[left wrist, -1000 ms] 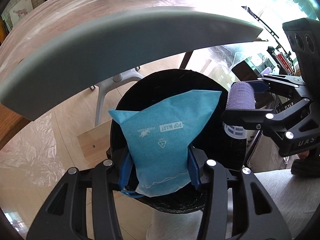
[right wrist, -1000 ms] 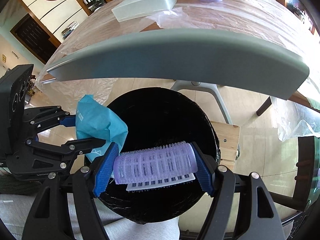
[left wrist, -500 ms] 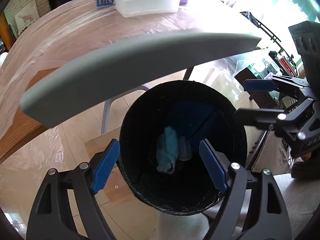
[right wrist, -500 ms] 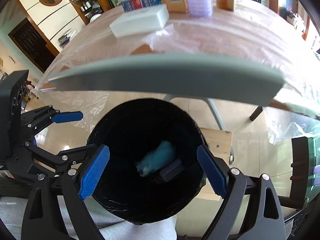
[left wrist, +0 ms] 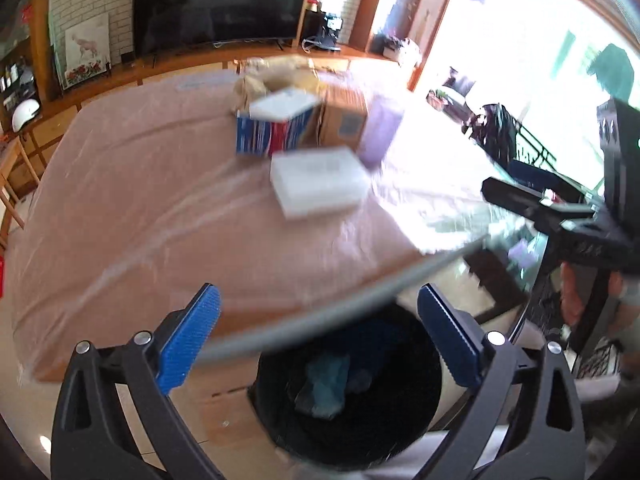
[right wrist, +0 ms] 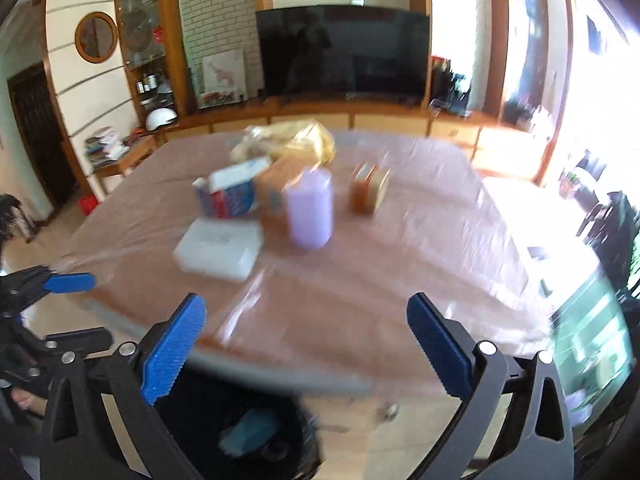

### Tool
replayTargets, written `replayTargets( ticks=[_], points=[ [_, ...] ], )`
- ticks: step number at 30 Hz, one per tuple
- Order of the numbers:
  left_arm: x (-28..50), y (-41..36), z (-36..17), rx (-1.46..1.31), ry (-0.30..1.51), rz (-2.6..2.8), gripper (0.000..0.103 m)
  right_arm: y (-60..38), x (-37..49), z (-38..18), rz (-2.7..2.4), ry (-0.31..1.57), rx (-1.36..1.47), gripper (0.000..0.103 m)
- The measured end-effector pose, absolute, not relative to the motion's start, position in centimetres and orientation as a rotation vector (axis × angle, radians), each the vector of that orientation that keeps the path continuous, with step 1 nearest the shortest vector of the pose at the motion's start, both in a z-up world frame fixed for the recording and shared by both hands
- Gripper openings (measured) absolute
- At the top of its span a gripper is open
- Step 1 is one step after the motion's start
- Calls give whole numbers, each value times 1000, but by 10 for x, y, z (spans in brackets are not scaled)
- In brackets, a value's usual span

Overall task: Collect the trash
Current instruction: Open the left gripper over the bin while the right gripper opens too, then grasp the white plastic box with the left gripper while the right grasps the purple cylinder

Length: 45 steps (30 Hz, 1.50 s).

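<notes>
A black round trash bin [left wrist: 404, 412] stands on the floor below the table edge; it also shows in the right wrist view [right wrist: 192, 408]. A crumpled teal bag [left wrist: 326, 384] lies inside it, also seen in the right wrist view [right wrist: 250, 428]. My left gripper [left wrist: 320, 336] is open and empty above the bin. My right gripper [right wrist: 306, 344] is open and empty over the table edge. The right gripper [left wrist: 560, 216] shows at the right of the left wrist view. Both views are motion-blurred.
A round table under clear plastic [right wrist: 400, 248] holds a white lidded box [right wrist: 218, 248], a blue-red carton [right wrist: 230, 196], a cardboard box [right wrist: 274, 188], a purple cup stack [right wrist: 310, 212] and an orange-brown pack [right wrist: 368, 194]. A TV [right wrist: 344, 56] stands behind.
Both grippers have risen and tilted up from looking down into the bin to looking across the tabletop. One second ago they held the teal bag and a purple roller; both now lie released.
</notes>
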<state>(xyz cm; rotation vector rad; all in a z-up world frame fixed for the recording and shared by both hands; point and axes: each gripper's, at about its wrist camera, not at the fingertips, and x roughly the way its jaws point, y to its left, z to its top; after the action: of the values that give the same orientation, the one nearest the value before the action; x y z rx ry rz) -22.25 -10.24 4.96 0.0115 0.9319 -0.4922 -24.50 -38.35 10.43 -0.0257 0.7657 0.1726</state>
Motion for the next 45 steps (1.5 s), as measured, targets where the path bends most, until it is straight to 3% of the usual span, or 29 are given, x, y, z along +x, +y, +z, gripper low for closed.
replayTargets(
  ticks=[16,26,37,41,45],
  points=[
    [-146,-150,19,24,1016,-378,99,-374,-145,78,229,828,-90,99],
    [-133,-173,10,65,1014,-365,99,-367,-125,60,324,864,-93,87],
    [-120,-178,8,77,1022,-336,99,-365,-117,54,372,878,-79,85],
    [-121,-179,9,89,1018,-338,92,-366,-114,52,379,908,-74,71],
    [-121,-179,9,88,1015,-351,90,-370,-109,49,409,955,-23,46]
  ],
)
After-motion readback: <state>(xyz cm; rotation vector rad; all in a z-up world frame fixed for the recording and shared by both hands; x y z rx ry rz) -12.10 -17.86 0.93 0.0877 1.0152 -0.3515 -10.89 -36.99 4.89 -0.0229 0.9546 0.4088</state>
